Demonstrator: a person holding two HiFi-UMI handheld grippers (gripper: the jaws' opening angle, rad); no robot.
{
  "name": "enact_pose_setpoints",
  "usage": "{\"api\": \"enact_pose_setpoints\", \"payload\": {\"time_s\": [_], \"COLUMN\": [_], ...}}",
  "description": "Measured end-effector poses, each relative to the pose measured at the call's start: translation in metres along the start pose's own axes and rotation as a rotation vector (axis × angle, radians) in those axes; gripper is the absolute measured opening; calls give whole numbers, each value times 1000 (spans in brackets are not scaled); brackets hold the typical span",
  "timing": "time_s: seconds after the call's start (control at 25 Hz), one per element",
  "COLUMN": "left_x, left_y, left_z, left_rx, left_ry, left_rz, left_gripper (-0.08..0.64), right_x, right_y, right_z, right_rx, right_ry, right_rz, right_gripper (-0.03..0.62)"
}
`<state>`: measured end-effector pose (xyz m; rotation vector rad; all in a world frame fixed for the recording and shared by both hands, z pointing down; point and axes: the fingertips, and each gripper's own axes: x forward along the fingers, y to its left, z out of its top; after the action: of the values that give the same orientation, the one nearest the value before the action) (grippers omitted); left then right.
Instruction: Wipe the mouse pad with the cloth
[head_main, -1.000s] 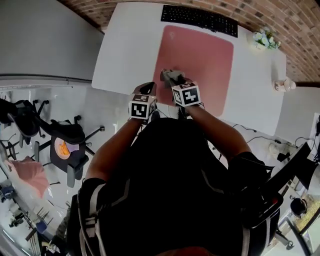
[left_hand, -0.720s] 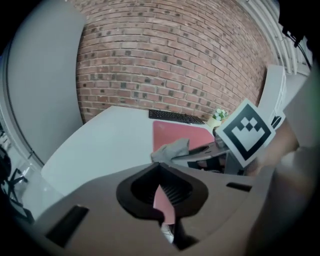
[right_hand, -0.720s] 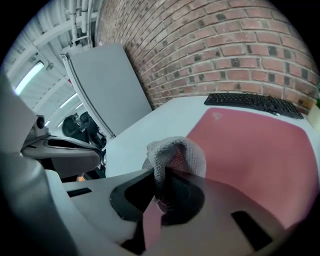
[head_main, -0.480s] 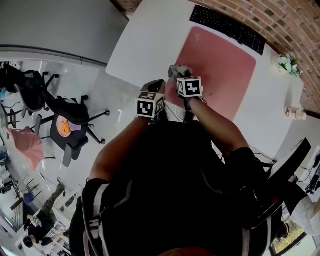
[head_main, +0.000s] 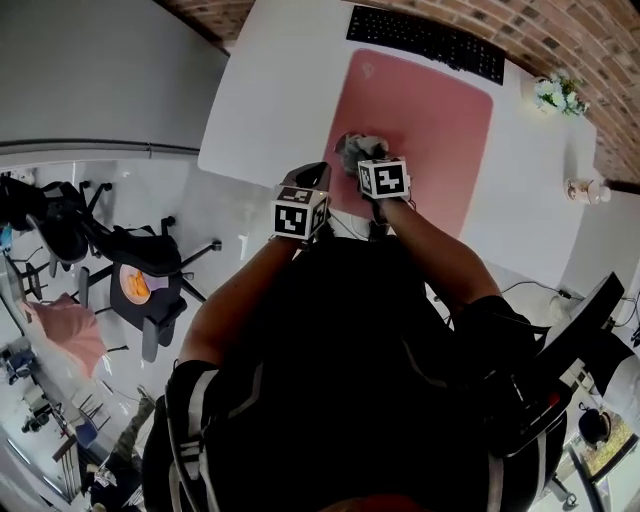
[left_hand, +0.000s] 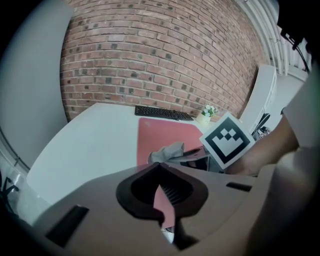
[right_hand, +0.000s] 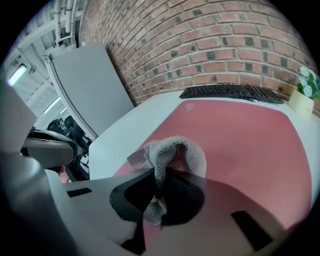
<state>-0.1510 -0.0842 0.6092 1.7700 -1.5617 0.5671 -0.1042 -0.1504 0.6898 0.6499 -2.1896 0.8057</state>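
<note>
A pink mouse pad (head_main: 430, 120) lies on the white table (head_main: 270, 90), below a black keyboard (head_main: 425, 42). My right gripper (head_main: 366, 160) is shut on a grey cloth (head_main: 355, 148), which rests on the pad's near left part. In the right gripper view the cloth (right_hand: 175, 152) bunches out of the closed jaws of the right gripper (right_hand: 160, 182) over the pad (right_hand: 240, 135). My left gripper (head_main: 316, 176) hovers at the table's near edge, left of the right one. Its jaws are shut with nothing in them in the left gripper view (left_hand: 161, 187), where the cloth (left_hand: 167, 151) and pad (left_hand: 167, 131) show ahead.
A small pot of flowers (head_main: 558, 92) stands at the table's far right, and a small pale object (head_main: 585, 190) sits at the right edge. A brick wall (right_hand: 225, 40) runs behind the keyboard (right_hand: 227, 91). Office chairs (head_main: 140, 270) stand on the floor to the left.
The head camera has swung, shifting the whole scene. The right gripper still holds the cloth on the pad's near left part, moved only slightly. The left gripper stays beside it.
</note>
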Motion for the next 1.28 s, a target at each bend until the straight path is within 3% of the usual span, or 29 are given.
{"api": "enact_pose_setpoints", "payload": {"time_s": [0.72,1.28], "left_x": [34,38], "left_y": [-54,-85], "left_z": [10,8], "left_rx": [143,214], "left_ry": [64,71], "left_rz": [-162,-256], "left_gripper": [0,0], "right_x": [-57,-110], "right_y": [-87,-150], "right_z": [-40,-78], "right_rx": [228,320], "right_ry": [-78,-116], "right_rz": [-186,-331], "right_gripper": [31,31]}}
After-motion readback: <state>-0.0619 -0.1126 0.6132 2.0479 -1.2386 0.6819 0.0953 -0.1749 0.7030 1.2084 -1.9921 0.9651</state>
